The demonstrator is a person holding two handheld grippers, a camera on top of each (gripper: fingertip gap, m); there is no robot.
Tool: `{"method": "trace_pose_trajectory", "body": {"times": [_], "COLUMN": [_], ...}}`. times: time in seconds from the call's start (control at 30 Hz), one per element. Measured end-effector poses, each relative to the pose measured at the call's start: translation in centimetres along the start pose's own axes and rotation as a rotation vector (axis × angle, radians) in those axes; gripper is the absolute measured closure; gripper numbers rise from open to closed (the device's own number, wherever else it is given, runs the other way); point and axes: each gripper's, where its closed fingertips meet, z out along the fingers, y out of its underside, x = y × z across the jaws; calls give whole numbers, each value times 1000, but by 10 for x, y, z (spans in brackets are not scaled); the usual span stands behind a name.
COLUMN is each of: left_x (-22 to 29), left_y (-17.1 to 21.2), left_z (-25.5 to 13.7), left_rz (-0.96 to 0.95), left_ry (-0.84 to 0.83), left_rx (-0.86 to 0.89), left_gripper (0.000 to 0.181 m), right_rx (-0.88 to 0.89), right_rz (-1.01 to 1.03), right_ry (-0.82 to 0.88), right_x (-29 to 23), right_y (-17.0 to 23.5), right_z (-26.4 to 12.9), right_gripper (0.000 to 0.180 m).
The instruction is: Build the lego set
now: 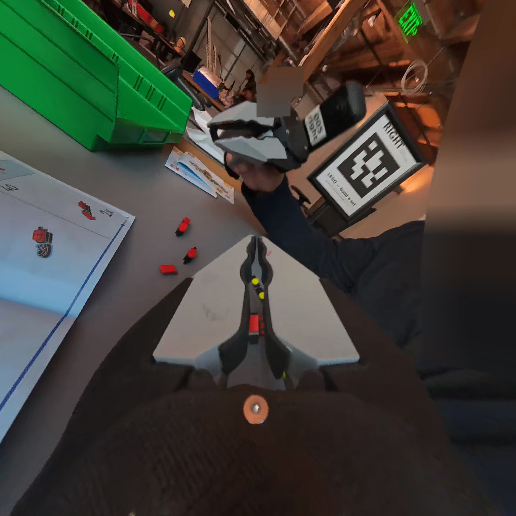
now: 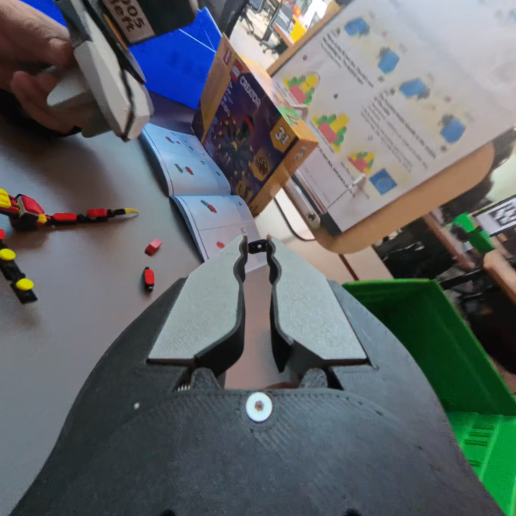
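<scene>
My right gripper (image 2: 257, 243) is shut on a small black lego piece (image 2: 257, 247), pinched at its fingertips above the table edge. It also shows raised in the left wrist view (image 1: 213, 133). My left gripper (image 1: 257, 239) is shut with its tips together. It also shows at the top left of the right wrist view (image 2: 127, 135), above the table. Yellow and red parts (image 1: 254, 307) show through the gap behind its tips. The red, yellow and black lego model (image 2: 28, 212) lies at the left. Loose pieces lie nearby: a red one (image 2: 153, 247) and a red-black one (image 2: 148, 278).
An open instruction booklet (image 2: 195, 173) lies on the grey table by the lego box (image 2: 251, 134). A green bin (image 2: 446, 363) is at the right and a blue bin (image 2: 173, 61) at the back. A poster board (image 2: 405, 97) stands behind. A smaller booklet (image 1: 199, 176) lies by the table edge.
</scene>
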Motion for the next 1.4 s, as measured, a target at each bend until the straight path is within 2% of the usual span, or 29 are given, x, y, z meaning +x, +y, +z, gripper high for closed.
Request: {"method": "trace_pose_trajectory", "body": {"times": [0.1,0.3,0.5,0.6,0.83,1.07,1.13,1.27,1.33,1.4], "left_x": [-13,-13,-13,-11,-9,-10,-10,-8,-6,-5], "left_y": [13,17,17,20,24,24,23,22,21,20], "left_z": [2,5,4,6,8,8,8,7,6,6], "left_rz": [38,76,60,72,77,80,80,91,103,114], "left_ry": [-80,-104,-93,-94,-87,-91,-91,-87,-79,-80], "left_rx": [-68,-99,-97,-117,-140,-141,-137,-124,-115,-109], "left_gripper": [177,181,181,181,181,181,181,181,181,181], "right_rx": [-71,-256,-391,-391,-369,-246,-242,-265,-278,-257], "right_rz": [69,-31,-139,-119,-52,51,29,-29,17,115], "right_ry": [-177,-486,-594,-632,-642,-528,-470,-287,-187,-185], "right_x": [-11,-72,-105,-112,-106,-75,-70,-46,-22,-10], "right_y": [23,59,81,80,76,55,52,55,61,62], "right_z": [-9,-18,-15,-17,-26,-26,-19,-5,-6,-14], "right_gripper": [170,169,169,169,162,163,157,159,160,159]}}
